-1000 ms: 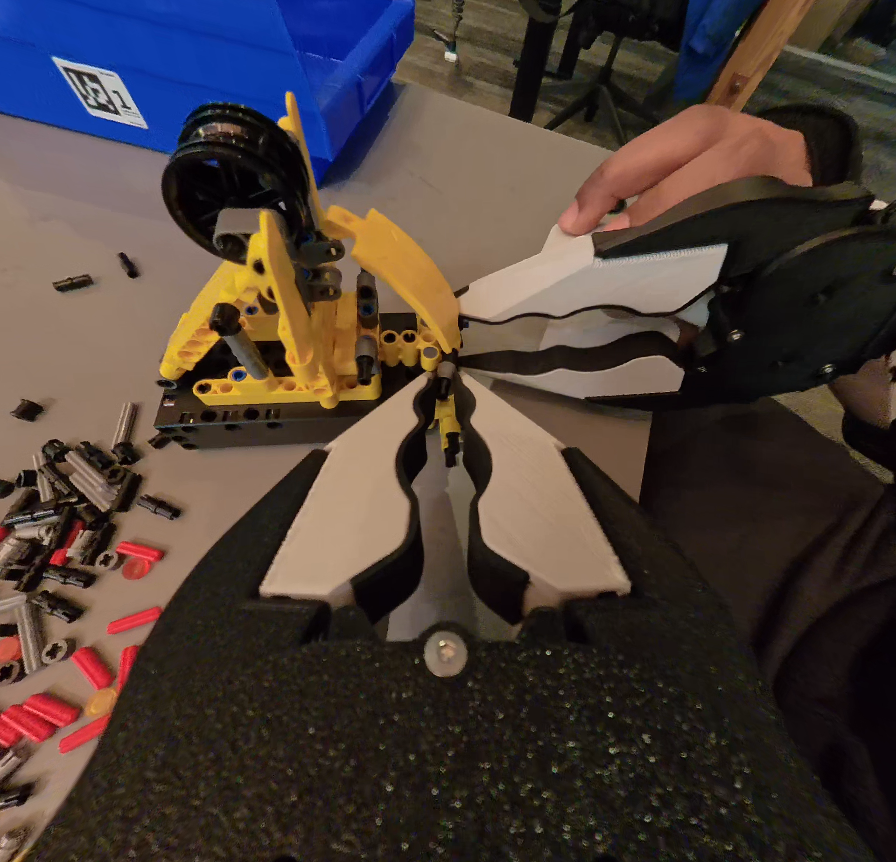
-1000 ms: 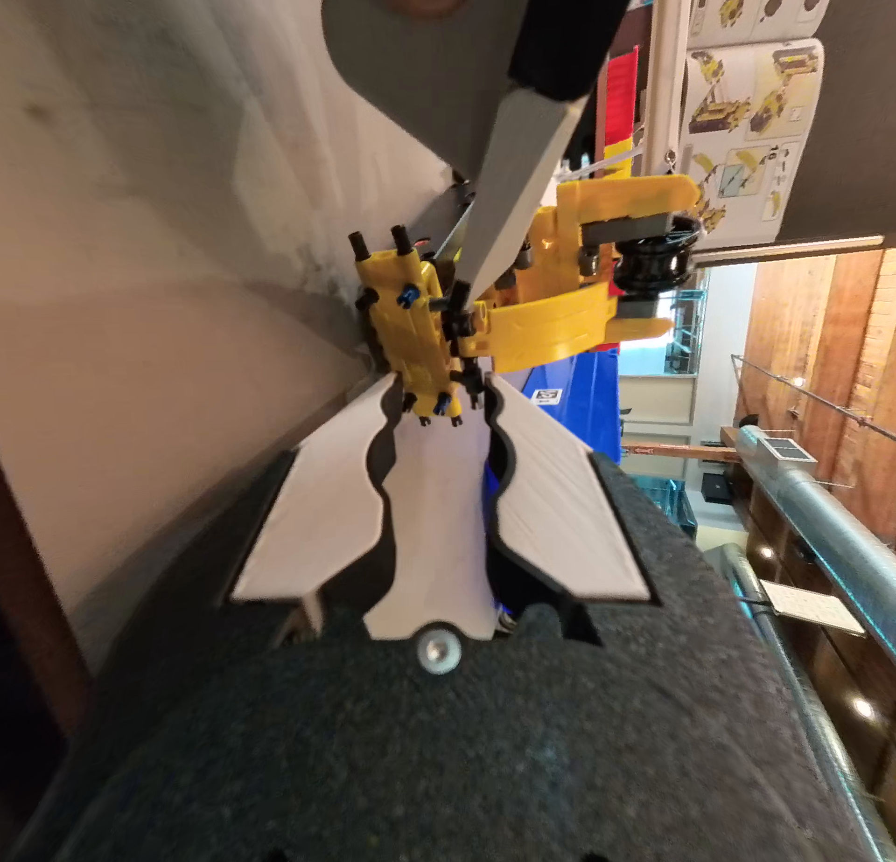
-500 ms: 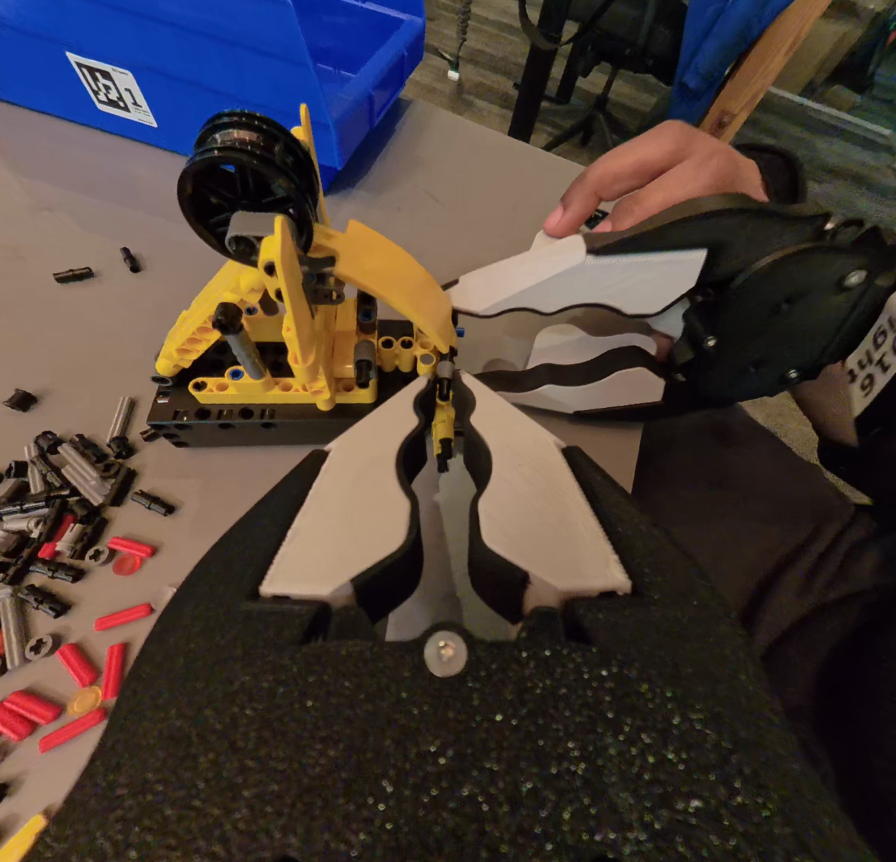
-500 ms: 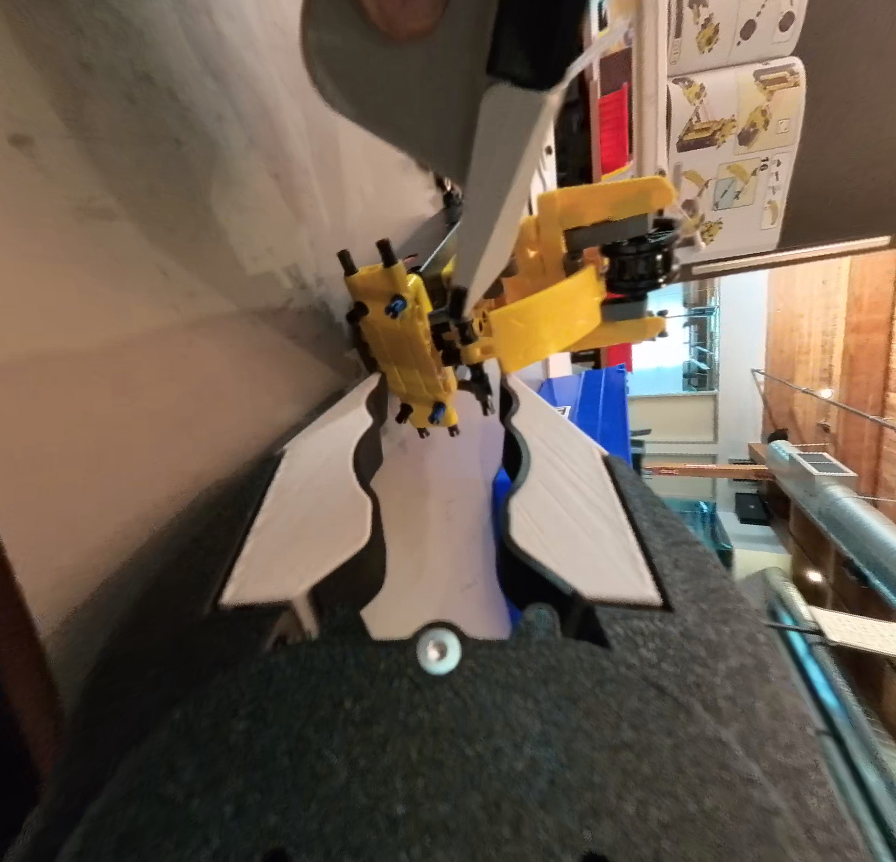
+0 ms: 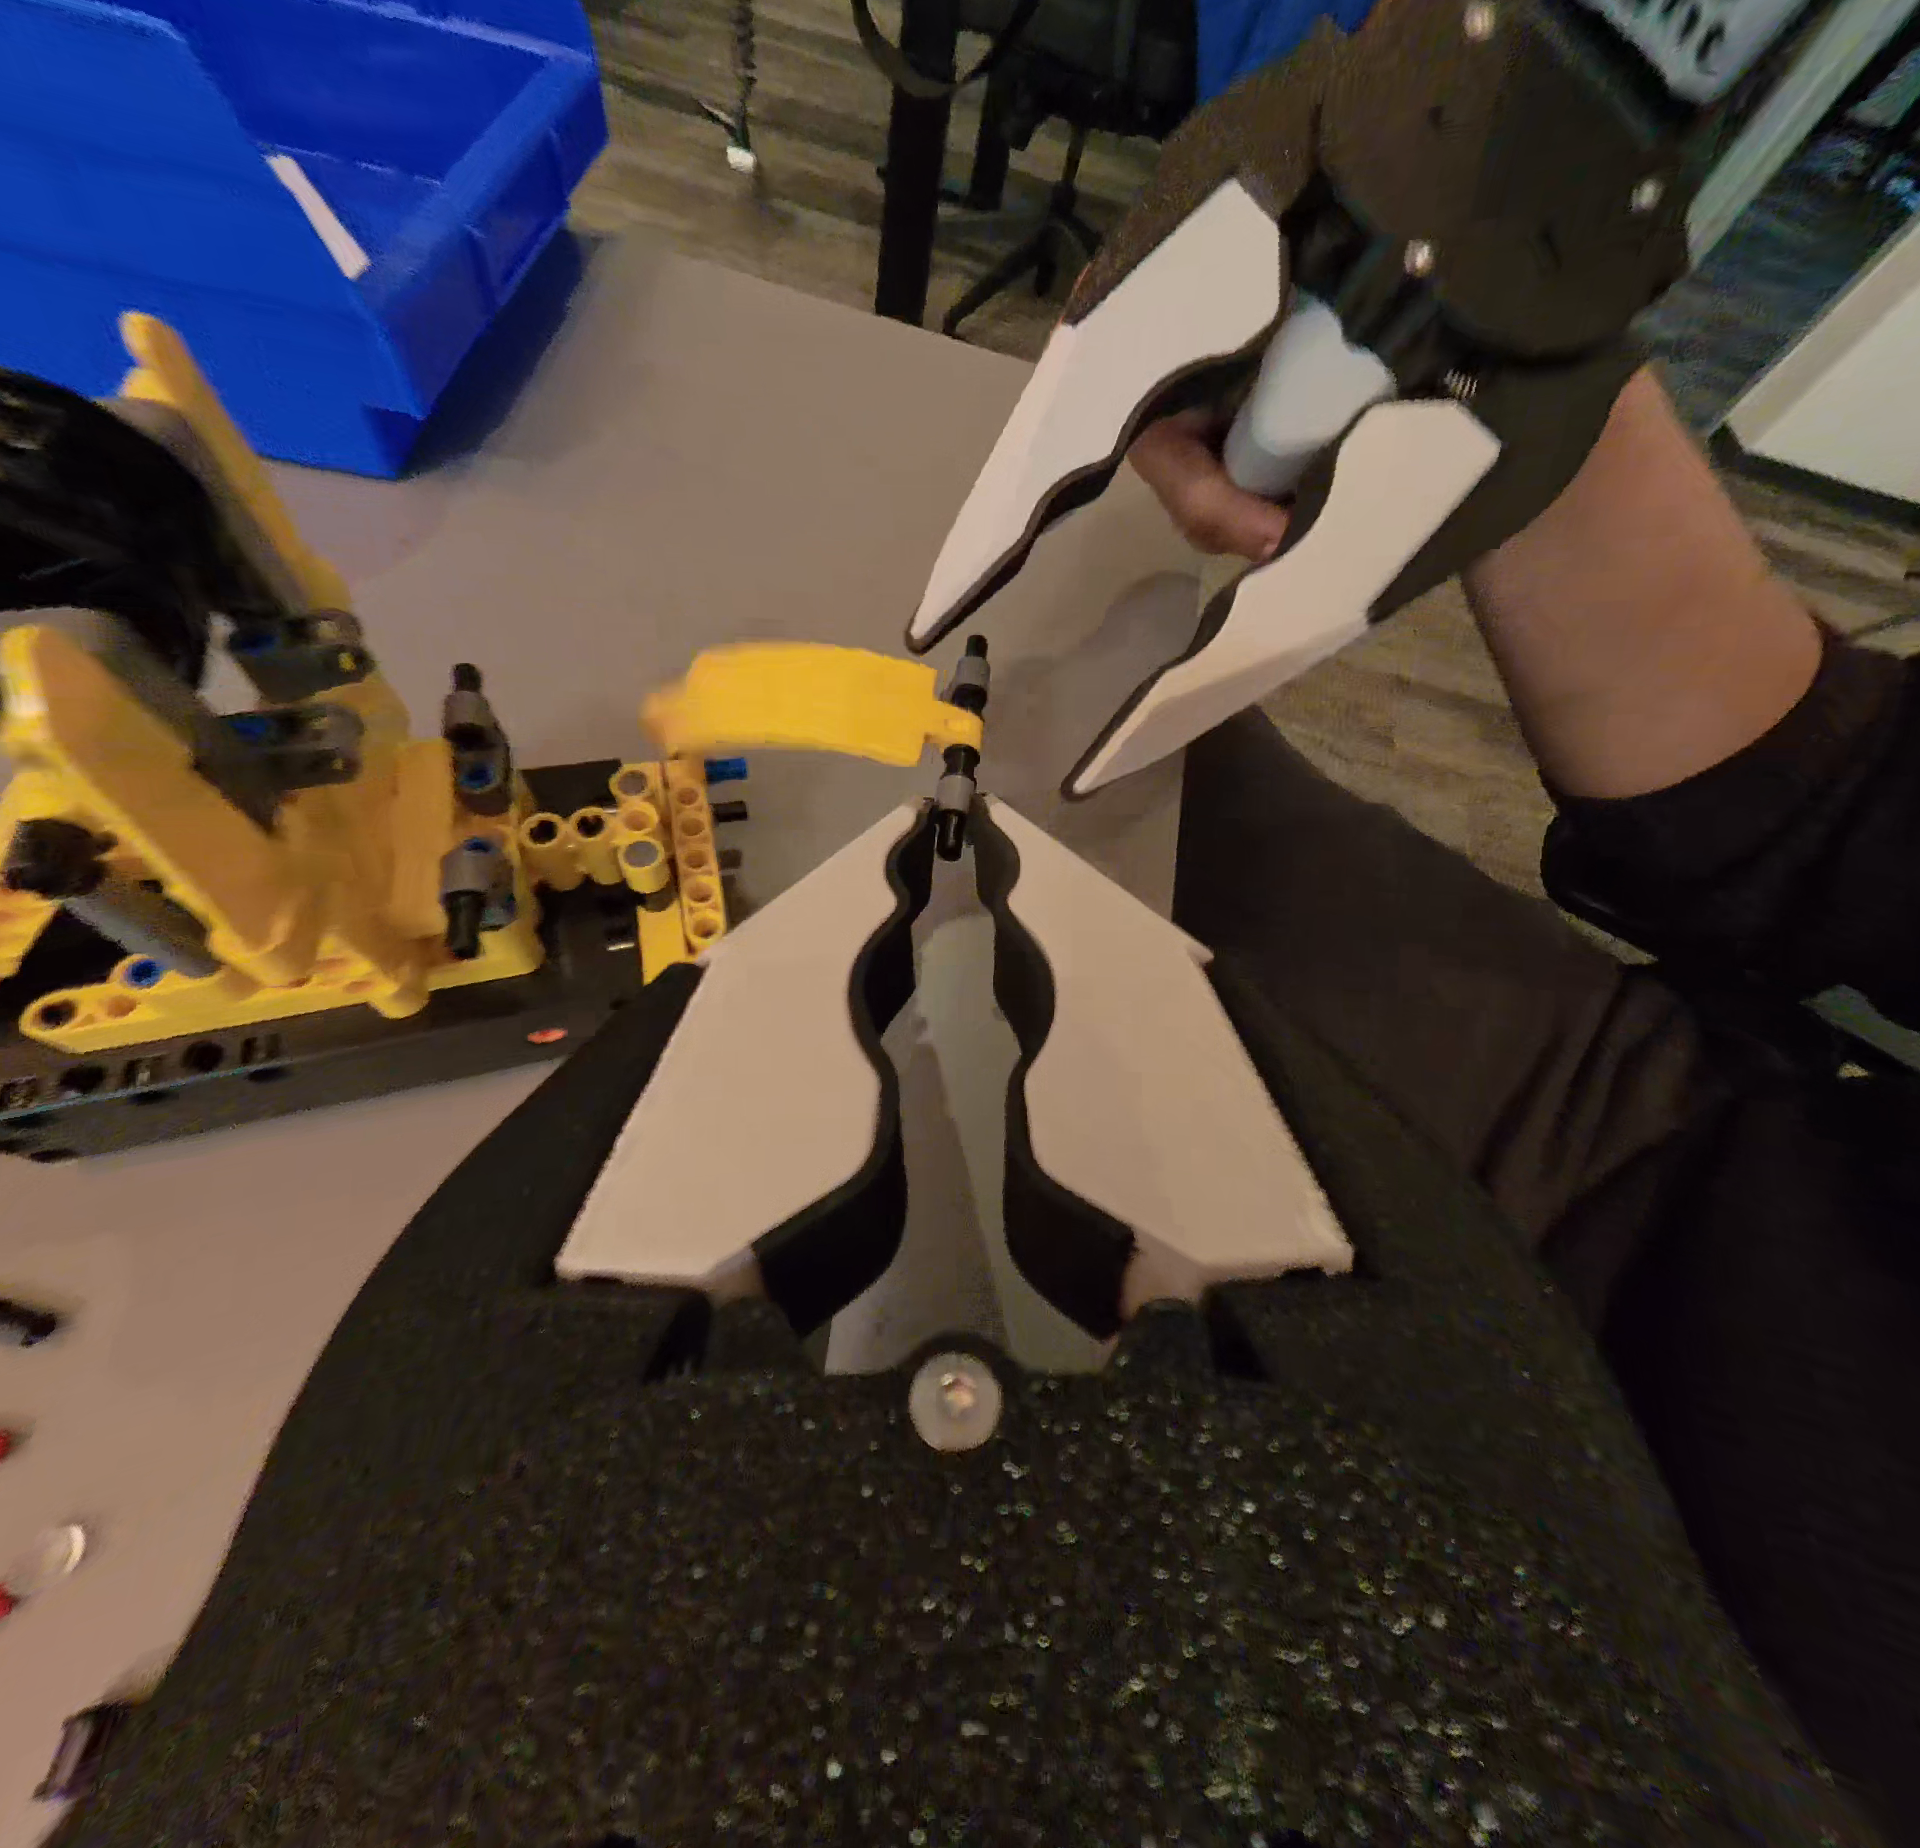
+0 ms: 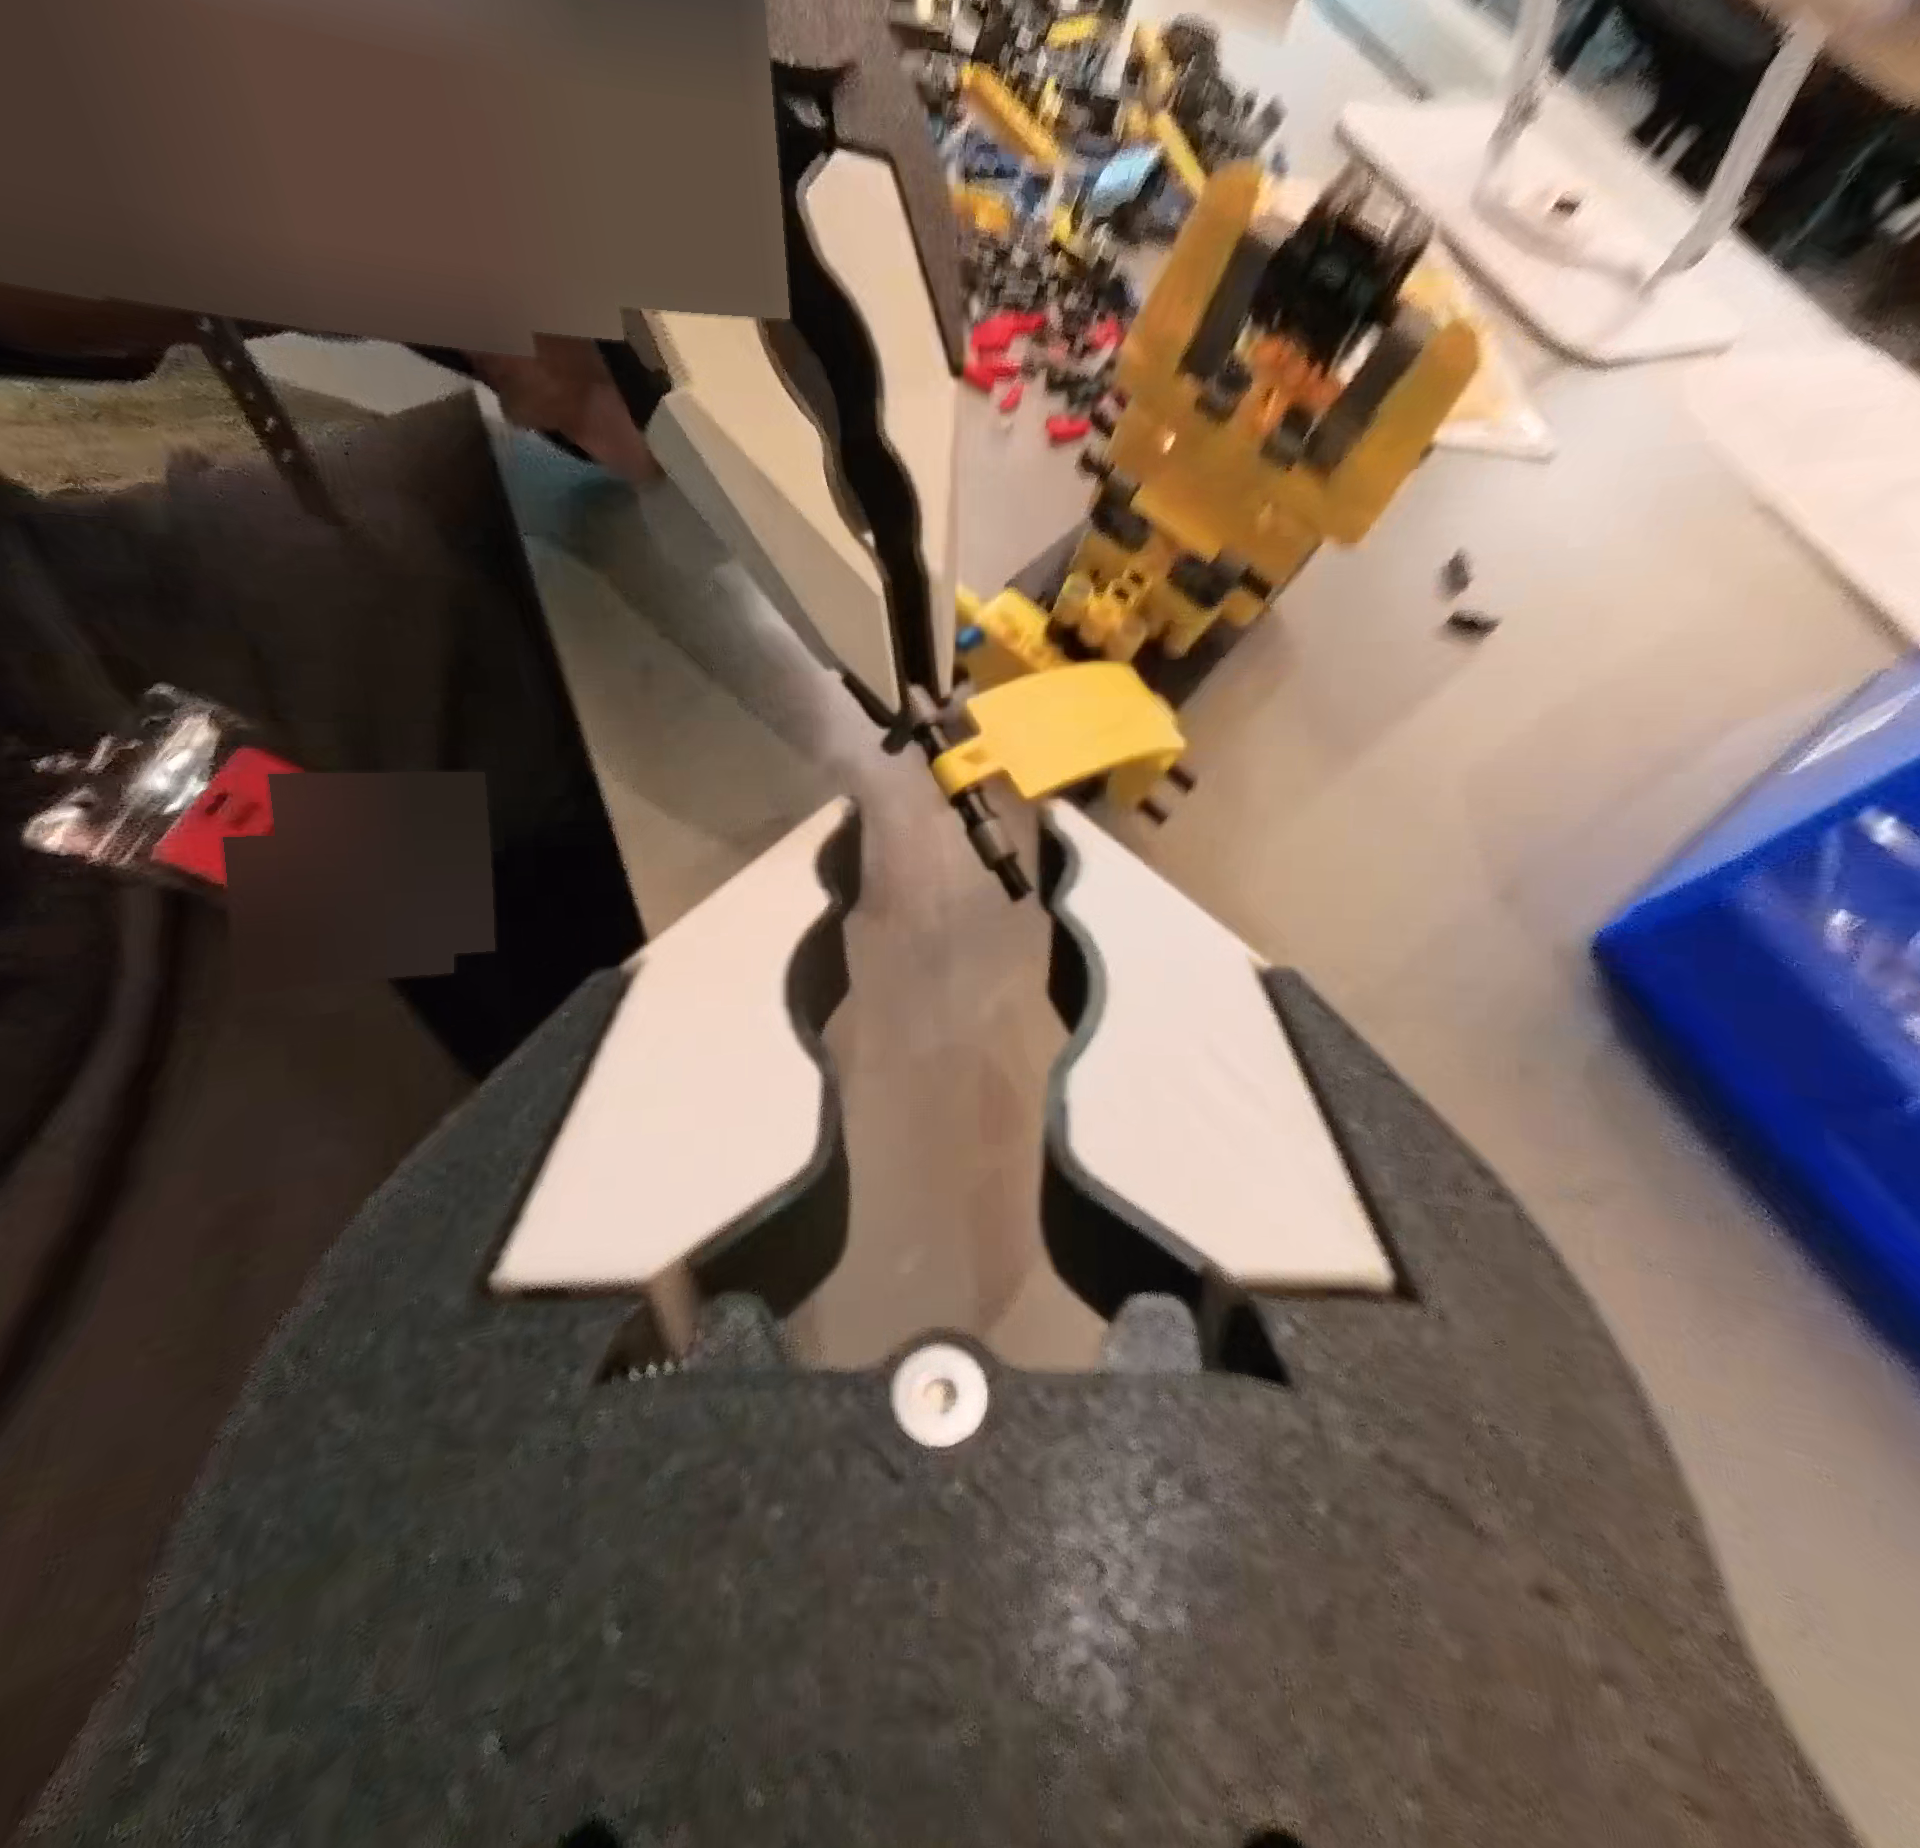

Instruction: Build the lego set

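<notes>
My left gripper (image 5: 951, 824) is shut on a black and grey pin (image 5: 958, 749) that runs through the end of a yellow curved panel (image 5: 810, 702). It holds the panel level, just right of the yellow brick model (image 5: 260, 863) on its black base (image 5: 260, 1060). My right gripper (image 5: 997, 712) is open and empty, its tips on either side of the pin's top without touching it. In the right wrist view the right gripper (image 6: 951, 822) points at the panel (image 6: 1070, 723) and pin (image 6: 992, 842), with the left gripper's fingers (image 6: 894, 468) coming in from above and the blurred model (image 6: 1247, 448) behind.
A blue bin (image 5: 260, 188) stands behind the model and also shows in the right wrist view (image 6: 1766, 1019). Loose red and black pins (image 6: 1029, 364) lie on the grey table (image 5: 675, 510). A person's sleeve (image 5: 1558, 1071) lies past the table's near right edge. The tips of both grippers are at nearly the same place.
The yellow panel has come away from the model, carried right by my left gripper on its pin. The right gripper has left the model's end, swung upward and opened wider.
</notes>
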A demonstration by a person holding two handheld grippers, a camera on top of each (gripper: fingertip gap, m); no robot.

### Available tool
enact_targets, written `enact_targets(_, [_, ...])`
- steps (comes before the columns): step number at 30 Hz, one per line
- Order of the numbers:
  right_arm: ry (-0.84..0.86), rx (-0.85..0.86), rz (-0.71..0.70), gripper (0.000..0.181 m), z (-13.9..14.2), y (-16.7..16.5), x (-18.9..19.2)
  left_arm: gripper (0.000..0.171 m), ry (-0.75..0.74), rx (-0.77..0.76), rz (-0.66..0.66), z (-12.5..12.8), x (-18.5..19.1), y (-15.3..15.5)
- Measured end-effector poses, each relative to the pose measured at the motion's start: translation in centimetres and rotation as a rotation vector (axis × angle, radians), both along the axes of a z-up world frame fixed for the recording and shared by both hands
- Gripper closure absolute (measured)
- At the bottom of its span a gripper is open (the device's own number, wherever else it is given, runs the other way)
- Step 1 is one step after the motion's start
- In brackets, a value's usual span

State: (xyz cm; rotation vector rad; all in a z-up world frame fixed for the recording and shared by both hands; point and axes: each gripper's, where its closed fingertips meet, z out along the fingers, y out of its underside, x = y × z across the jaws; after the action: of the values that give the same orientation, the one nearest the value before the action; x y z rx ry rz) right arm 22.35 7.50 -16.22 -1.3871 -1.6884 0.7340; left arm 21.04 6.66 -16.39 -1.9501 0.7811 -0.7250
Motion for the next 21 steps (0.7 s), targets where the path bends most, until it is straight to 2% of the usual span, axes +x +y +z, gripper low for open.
enact_targets(3, [-0.099,-0.036,-0.029,0.181,-1.3,0.2,1.8,0.165,0.044,-0.043,-0.048,-1.5,1.6,-0.6])
enact_targets(8, [-0.22,-0.095,-0.09,0.181,-3.8,0.4,2.8,0.165,0.207,-0.068,-0.025,-3.7,2.5,-0.4])
enact_targets(11, [-0.219,-0.09,-0.147,0.181,-4.3,1.3,2.7,0.164,0.25,-0.094,-0.01,-4.4,2.5,-0.1])
enact_targets(13, [-0.2,-0.076,-0.184,0.169,-4.0,1.9,2.8,0.161,0.258,-0.107,-0.001,-4.6,2.4,0.1])
enact_targets(14, [-0.181,-0.074,-0.195,0.161,-3.7,2.1,2.8,0.156,0.252,-0.103,0.001,-4.4,2.4,0.2])
enact_targets(17, [-0.058,-0.055,-0.235,0.155,-1.4,2.9,2.8,0.146,0.209,-0.087,-0.005,-3.2,2.4,0.3])
enact_targets(21, [0.252,-0.008,-0.289,0.148,4.9,3.3,2.6,0.144,0.251,-0.032,0.05,-2.1,1.1,1.2])
